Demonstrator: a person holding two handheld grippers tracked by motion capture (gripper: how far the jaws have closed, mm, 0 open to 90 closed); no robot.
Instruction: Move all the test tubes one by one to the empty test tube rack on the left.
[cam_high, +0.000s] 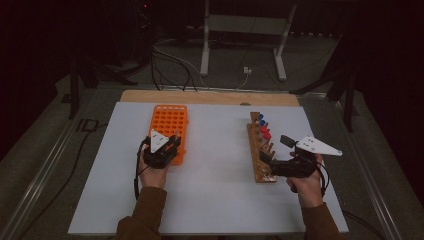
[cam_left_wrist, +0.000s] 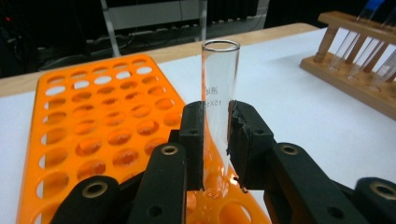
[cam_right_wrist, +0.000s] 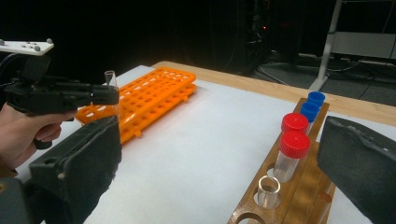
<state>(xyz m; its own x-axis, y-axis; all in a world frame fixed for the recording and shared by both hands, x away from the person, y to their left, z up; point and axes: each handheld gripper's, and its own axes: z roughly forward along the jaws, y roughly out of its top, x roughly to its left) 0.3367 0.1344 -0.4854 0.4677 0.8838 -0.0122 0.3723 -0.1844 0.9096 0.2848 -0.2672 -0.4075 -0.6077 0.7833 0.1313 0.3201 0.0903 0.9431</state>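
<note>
Judging by layout: mid-transfer of tubes between racks. Left gripper (cam_left_wrist: 215, 140) fingers pinching an upright glass tube (cam_left_wrist: 219, 84) over the orange rack's (cam_left_wrist: 93, 121) near edge; next, lowering into a hole. Right gripper (cam_right_wrist: 219, 172) fingers spread wide, level, by the wooden rack (cam_right_wrist: 299, 196) across the surface.

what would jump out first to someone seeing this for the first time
Probably the bright orange tube rack on the white table's left side, where the left tongs are shut on an uncapped glass test tube held upright over it. On the right, the open right tongs hover by a wooden rack holding red-capped and blue-capped tubes.
</note>
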